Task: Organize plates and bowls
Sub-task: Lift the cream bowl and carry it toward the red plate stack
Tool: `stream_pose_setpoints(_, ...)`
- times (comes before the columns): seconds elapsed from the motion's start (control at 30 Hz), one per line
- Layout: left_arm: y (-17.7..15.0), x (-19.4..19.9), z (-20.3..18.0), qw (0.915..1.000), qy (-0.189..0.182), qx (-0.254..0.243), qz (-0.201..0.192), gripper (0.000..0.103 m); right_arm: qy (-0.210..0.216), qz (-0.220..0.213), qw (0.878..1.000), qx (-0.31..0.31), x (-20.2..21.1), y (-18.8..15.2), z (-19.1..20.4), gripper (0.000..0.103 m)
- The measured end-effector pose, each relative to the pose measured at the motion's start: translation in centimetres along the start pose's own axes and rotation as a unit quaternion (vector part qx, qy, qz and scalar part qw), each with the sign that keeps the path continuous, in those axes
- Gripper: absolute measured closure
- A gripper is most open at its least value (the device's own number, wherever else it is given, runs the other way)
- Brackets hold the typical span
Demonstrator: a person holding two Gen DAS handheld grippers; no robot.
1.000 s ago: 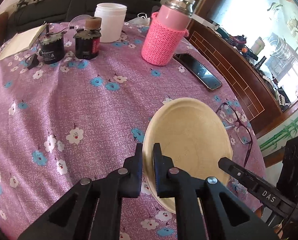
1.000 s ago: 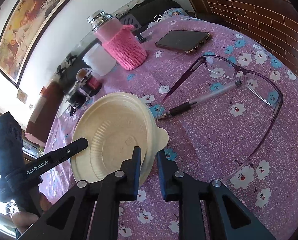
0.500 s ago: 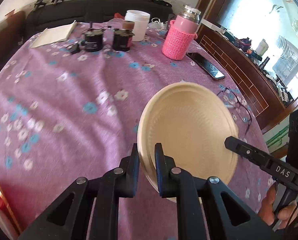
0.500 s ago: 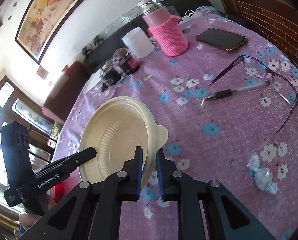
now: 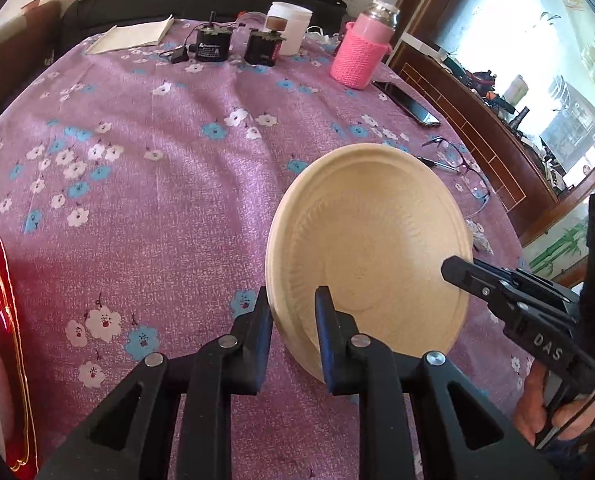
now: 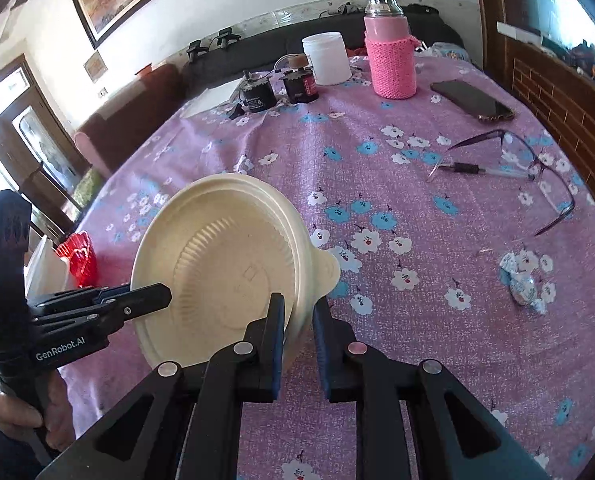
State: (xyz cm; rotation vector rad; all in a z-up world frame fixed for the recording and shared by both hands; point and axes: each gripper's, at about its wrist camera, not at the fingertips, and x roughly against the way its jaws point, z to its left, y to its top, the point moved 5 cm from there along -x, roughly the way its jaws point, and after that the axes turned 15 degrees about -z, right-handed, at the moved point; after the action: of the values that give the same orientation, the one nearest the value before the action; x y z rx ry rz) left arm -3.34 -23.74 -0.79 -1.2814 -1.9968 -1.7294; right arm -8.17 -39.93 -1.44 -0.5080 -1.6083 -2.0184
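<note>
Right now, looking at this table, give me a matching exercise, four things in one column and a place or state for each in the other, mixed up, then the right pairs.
Things:
1. plate
2. phone
3. pen
4. white jar

Places or states:
A. lying by the glasses
B. standing at the far end, beside the pink-sleeved bottle
C. tilted above the cloth, rim between the jaws of the left claw and the right claw
D. flat on the cloth, screen up, near the bottle

Pairs: 1-C, 2-D, 3-A, 4-B
</note>
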Motion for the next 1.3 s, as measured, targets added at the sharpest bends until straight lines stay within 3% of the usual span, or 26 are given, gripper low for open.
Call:
stream_pose_setpoints(0.1, 0.0, -0.2, 0.0, 1.0000, -0.006, 0.003, 0.000, 0.084, -0.002, 0.004, 1.000, 0.010, 0.0, -0.2, 0.0, 0.082)
stream_pose_setpoints(0.2, 0.1, -0.1, -0.3, 1.0000, -0.008, -0.002, -0.004, 0.084, 0.003, 0.010, 1.000, 0.004, -0.1, -0.3, -0.1, 0.068)
stream_pose_setpoints(0.33, 0.2, 0.0, -0.4, 0.9999, -0.010, -0.003, -0.009, 0.084, 0.003, 0.001, 1.000, 0.000, 0.6, -0.1, -0.2, 0.067)
stream_pose_setpoints(0.47, 0.3, -0.1, -0.2, 0.9999, -0.008, -0.005, -0.010, 0.084, 0.000, -0.029, 1.000, 0.004, 2.5, 0.6, -0.6, 0.067)
stream_pose_setpoints(0.6, 0.2, -0.1, -0.2, 0.9998, -0.004, -0.010, -0.014, 0.083, -0.047, -0.091, 0.995, 0.017, 4.7, 1.4, -1.4, 0.067)
stream_pose_setpoints(0.67, 0.2, 0.0, -0.2, 0.9998, -0.002, -0.014, -0.016, 0.082, -0.038, -0.076, 0.996, 0.005, 4.4, 1.3, -1.7, 0.067)
stream_pose_setpoints(0.77, 0.3, 0.2, -0.3, 0.9993, 0.008, -0.028, -0.025, 0.082, 0.008, -0.043, 0.998, -0.041, 3.4, 0.6, -1.9, 0.067)
stream_pose_setpoints(1.1, 0.0, -0.2, -0.3, 0.9986, 0.014, -0.044, -0.027, 0.082, 0.012, 0.006, 0.995, -0.099, 0.6, -0.9, -2.2, 0.067)
stream_pose_setpoints(1.17, -0.2, -0.3, -0.4, 0.9984, 0.013, -0.049, -0.027, 0.082, 0.019, 0.015, 0.994, -0.110, 0.1, -1.3, -2.2, 0.084)
stream_pose_setpoints(1.3, -0.5, -0.1, -1.0, 0.9969, 0.020, -0.069, -0.033, 0.084, 0.014, 0.014, 0.994, -0.111, 0.0, -1.3, -1.8, 0.088)
